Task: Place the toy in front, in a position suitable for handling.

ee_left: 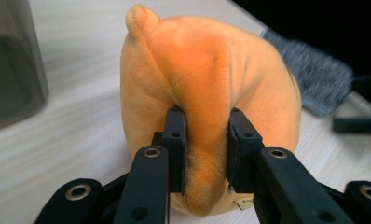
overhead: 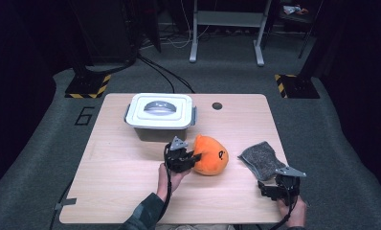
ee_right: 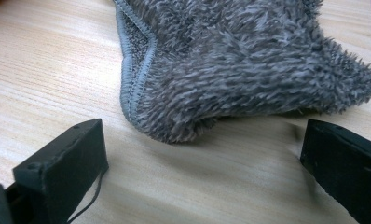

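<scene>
Left gripper [ee_left: 206, 154] pinches the orange plush toy [overhead: 210, 155] at the frame centre; right gripper [ee_right: 200, 158] waits with jaws wide near the grey cloth [ee_right: 249, 60].

The toy looks soft and light, so a pinched fold probably holds well. The lidded white box [overhead: 161, 116], upper left, is closed; its contents are hidden.

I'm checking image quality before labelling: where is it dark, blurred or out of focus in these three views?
High view: table lit, surrounding floor and room dark. Left gripper view: orange plush toy sharp near the jaws, container and grey cloth behind soft. Right gripper view: the cloth's fibres crisp, soft shadow under its edge, jaws slightly blurred.
</scene>
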A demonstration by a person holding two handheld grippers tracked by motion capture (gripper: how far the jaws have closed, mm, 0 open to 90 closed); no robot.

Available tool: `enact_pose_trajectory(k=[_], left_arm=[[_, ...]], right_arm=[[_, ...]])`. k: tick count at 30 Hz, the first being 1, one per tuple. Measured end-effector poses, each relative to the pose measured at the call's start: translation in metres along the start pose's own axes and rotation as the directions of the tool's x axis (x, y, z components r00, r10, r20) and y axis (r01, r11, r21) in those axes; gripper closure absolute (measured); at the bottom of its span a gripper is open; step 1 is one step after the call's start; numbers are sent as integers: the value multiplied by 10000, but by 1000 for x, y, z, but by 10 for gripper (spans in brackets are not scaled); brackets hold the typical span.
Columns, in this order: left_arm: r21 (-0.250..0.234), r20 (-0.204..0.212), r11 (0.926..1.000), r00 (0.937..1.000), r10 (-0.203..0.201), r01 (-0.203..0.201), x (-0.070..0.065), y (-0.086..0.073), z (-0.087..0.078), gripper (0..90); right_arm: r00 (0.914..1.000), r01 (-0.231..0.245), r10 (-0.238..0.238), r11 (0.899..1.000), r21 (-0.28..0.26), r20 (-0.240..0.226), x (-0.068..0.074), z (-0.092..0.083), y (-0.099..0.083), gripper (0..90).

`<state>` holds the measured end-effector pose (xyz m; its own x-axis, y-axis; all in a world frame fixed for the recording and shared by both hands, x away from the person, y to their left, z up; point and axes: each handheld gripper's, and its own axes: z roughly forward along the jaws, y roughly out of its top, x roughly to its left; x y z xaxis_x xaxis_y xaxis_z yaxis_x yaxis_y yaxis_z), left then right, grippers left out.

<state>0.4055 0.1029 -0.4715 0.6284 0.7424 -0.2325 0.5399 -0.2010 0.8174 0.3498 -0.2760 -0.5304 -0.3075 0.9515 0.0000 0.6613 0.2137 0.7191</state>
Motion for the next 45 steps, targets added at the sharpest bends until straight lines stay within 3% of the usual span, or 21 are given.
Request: enact_pose_trajectory(k=[3,7,11,15,24,26,29,33,35,40,43,45], left_arm=[[228,-280,9984,9983,520,-513,-1,-1,-1,661],[778,-492,9889,9902,1308,-1267,0,1,-2,536],[854,-560,9836,9849,1637,-1586,2,1,-5,442],[796,-445,9831,9846,1688,-1650,7,0,-11,403],[826,-292,9794,9818,1874,-1845,18,-7,-25,412],[953,-147,9755,9796,2004,-1982,20,-9,-25,416],[1189,-72,9645,9712,2383,-2357,22,-10,-24,446],[1496,-5,9498,9606,2780,-2748,20,-13,-18,583],[1447,-9,9486,9586,2846,-2815,17,-14,-16,644],[1303,-19,9579,9660,2585,-2560,13,-16,-16,750],[1077,-6,9720,9777,2101,-2088,11,-20,-15,766],[1024,-39,9754,9805,1967,-1953,9,-22,-13,767]], right_arm=[[10000,4,-4,10000,0,0,0,0,0,0],[10000,-6,6,10000,12,11,0,0,0,0],[10000,-7,7,10000,11,13,0,0,0,0],[10000,-8,8,10000,12,14,0,0,0,0],[10000,-4,4,10000,7,8,0,0,0,0],[10000,-4,4,10000,7,9,0,0,0,0],[10000,-6,6,10000,8,8,0,0,0,0],[10000,-1,1,10000,17,9,0,0,0,0],[10000,11,-11,10000,16,1,0,0,0,0],[9999,146,-146,9999,20,-86,2,0,1,0],[10000,46,-46,10000,62,-77,3,0,1,0],[9999,82,-82,10000,33,-59,4,0,1,0]])
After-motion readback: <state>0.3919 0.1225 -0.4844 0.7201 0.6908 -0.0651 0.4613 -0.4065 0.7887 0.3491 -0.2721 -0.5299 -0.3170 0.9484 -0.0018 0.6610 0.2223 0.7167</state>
